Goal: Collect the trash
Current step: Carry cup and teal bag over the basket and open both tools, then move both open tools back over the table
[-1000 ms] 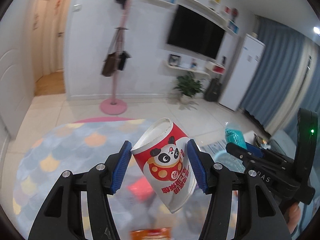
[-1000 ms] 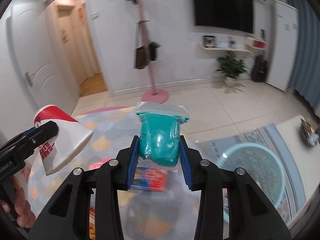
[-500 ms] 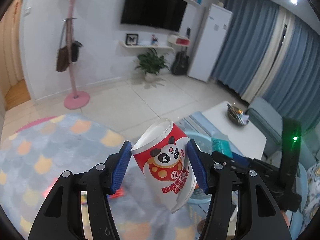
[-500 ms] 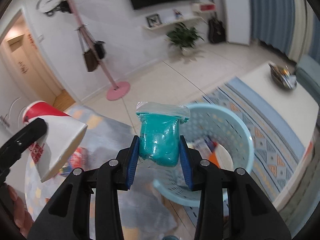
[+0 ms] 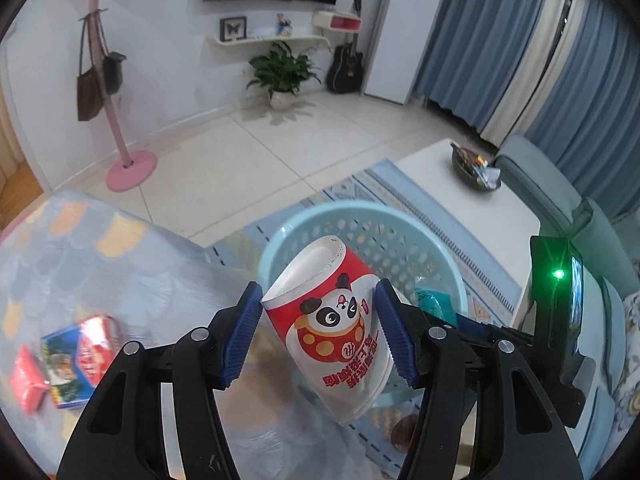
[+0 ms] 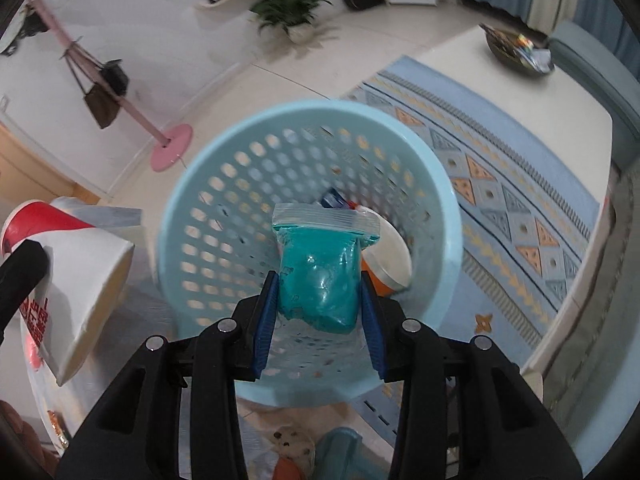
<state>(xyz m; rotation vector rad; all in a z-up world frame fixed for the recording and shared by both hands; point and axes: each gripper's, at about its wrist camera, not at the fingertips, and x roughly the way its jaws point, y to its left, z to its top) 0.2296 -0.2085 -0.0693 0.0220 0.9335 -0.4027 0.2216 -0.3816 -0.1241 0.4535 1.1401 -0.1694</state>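
Note:
My left gripper [image 5: 318, 332] is shut on a red and white paper cup with a panda [image 5: 334, 328], held tilted above the table edge, just before the light blue perforated basket [image 5: 316, 216]. My right gripper [image 6: 318, 300] is shut on a clear zip bag of teal stuff [image 6: 320, 268], held over the basket's [image 6: 224, 184] opening. The basket holds a white and orange container [image 6: 390, 256] and a wrapper. The cup also shows at the left of the right wrist view [image 6: 72, 276].
A table with a pastel scale-pattern cloth [image 5: 80, 248] carries a colourful packet [image 5: 80, 356] and a red packet [image 5: 26, 380]. A white coffee table [image 5: 460, 196] with a dark bowl [image 5: 474, 164], a patterned blue rug [image 6: 500, 184], a sofa and a pink coat stand [image 5: 120, 136] surround the basket.
Both grippers have swung right and tilted down, from facing the wall to over the basket. Each still holds its item.

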